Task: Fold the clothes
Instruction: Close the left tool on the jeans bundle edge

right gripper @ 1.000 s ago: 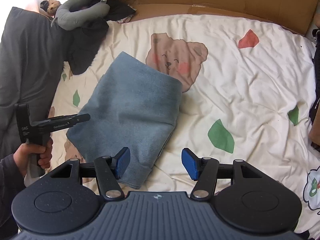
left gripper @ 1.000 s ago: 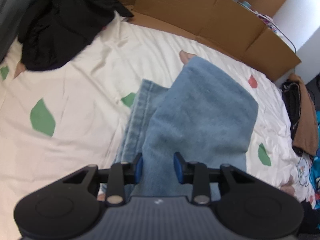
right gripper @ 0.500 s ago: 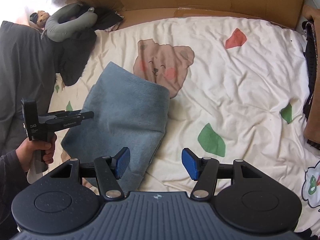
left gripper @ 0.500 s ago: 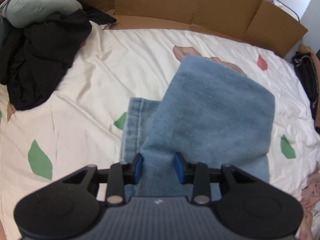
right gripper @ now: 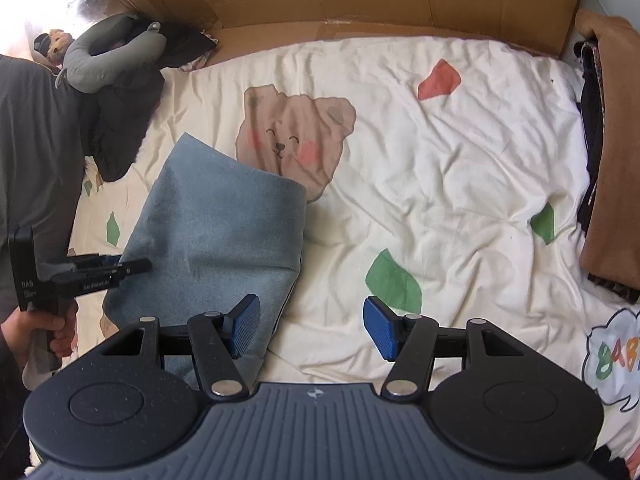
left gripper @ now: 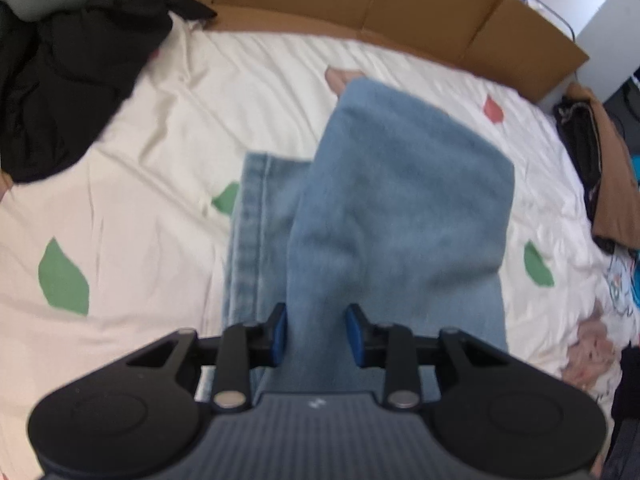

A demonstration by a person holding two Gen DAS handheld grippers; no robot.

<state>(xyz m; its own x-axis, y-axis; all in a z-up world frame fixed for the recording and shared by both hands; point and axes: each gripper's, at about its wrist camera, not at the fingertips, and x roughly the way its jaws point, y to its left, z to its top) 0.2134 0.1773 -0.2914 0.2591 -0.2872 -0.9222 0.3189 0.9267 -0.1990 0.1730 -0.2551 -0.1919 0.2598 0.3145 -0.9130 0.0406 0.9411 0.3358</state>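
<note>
Left wrist view: the left hand-held gripper point(left gripper: 316, 334) pinches a bunched edge of the jeans point(left gripper: 400, 216), which lie folded on the bed point(left gripper: 140, 184). Denim looks heavy and limp, so gripping thick folded layers suits best. Right hand-held gripper point(right gripper: 312, 328) hangs open, empty. Compared with half a second ago, the fold appears barely shifted.
</note>
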